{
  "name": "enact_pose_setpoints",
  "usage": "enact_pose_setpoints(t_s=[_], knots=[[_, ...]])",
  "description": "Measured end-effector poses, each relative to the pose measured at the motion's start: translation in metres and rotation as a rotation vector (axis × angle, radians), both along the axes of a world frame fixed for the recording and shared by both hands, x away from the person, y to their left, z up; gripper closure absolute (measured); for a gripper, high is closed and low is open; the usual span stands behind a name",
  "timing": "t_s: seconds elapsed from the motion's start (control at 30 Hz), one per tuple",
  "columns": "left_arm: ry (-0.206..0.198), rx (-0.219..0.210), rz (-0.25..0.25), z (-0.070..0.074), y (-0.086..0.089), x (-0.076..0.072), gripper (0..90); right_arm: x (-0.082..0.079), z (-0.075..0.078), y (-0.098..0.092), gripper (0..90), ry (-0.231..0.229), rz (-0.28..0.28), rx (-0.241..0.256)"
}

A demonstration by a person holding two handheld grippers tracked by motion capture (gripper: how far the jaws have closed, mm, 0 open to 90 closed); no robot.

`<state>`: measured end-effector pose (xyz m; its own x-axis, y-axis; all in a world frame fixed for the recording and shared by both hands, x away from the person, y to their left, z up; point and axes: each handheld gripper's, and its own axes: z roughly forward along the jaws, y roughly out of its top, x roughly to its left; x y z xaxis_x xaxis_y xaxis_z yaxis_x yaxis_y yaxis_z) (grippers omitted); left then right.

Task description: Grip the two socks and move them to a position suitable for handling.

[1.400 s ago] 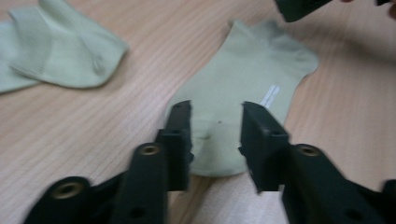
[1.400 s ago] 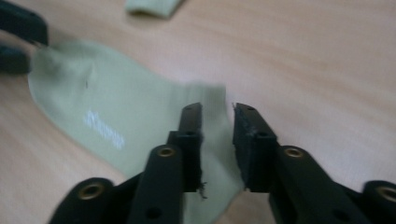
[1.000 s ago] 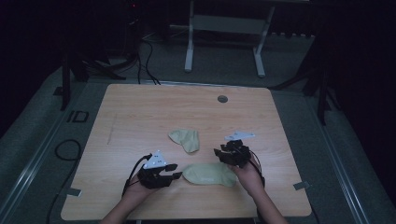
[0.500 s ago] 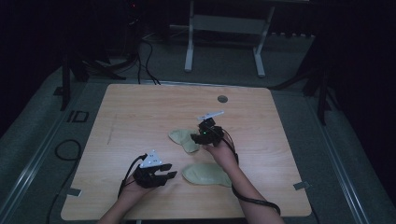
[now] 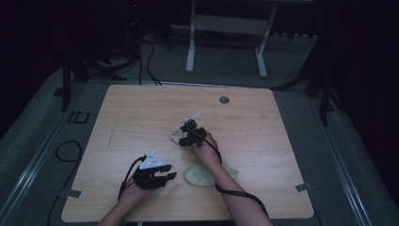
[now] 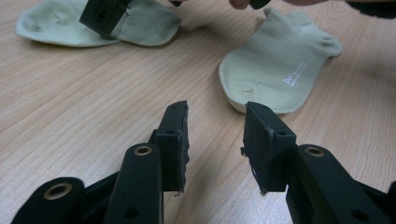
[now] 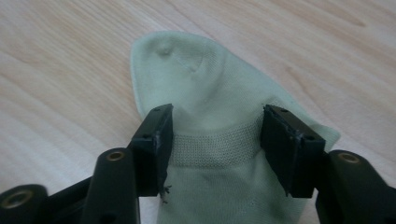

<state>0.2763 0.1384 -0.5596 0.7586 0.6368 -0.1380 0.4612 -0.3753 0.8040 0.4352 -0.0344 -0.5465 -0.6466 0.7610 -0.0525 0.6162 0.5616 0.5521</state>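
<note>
1. A person works at a wooden counter (image 5: 141, 113) with a hand-held gripper in each hand; two pale green ankle socks lie on it, near each other but apart.
2. The right hand-held gripper (image 5: 189, 136) reaches forward to the far sock (image 7: 219, 140), near the counter's middle. Its jaws stand apart, one on either side of the ribbed band across the sock, not closed on the fabric.
3. The left hand-held gripper (image 6: 215, 135) is near the counter's front edge, just left of the near sock (image 6: 280, 70). Its jaws are also spread, holding nothing, and point toward that sock's toe end.
4. Progress, as I judge it: the work looks like gathering or pairing the socks, and it is at an early stage. Both socks lie flat and separate, neither lifted. What is left is closing on the far sock, then bringing the two together.
5. No basket, box or other container is on the counter; a small round grommet (image 5: 224, 100) sits near its far edge.
</note>
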Motion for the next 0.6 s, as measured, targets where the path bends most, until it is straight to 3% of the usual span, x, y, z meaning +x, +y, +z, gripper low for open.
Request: enact_pose_setpoints(t_s=[0.03, 0.07, 0.23, 0.47, 0.6], knots=[[0.000, 0.000, 0.000, 0.000, 0.000, 0.000, 59.8, -0.001, 0.000, 0.002, 52.7, -0.016, 0.009, -0.025], [-0.001, 0.000, 0.002, 0.000, 0.000, 0.000, 59.8, -0.003, -0.001, 0.002, 61.9, -0.035, 0.022, -0.033], [-0.002, 0.001, -0.005, 0.000, -0.001, -0.001, 59.8, -0.001, 0.000, 0.001, 74.7, -0.044, 0.027, -0.052], [0.007, -0.002, -0.004, -0.002, 0.000, 0.000, 59.8, 0.004, 0.010, -0.009, 79.2, -0.014, 0.025, -0.031], [0.004, -0.003, -0.005, -0.001, -0.001, 0.000, 59.8, 0.001, 0.029, -0.021, 79.2, -0.042, 0.049, -0.014]])
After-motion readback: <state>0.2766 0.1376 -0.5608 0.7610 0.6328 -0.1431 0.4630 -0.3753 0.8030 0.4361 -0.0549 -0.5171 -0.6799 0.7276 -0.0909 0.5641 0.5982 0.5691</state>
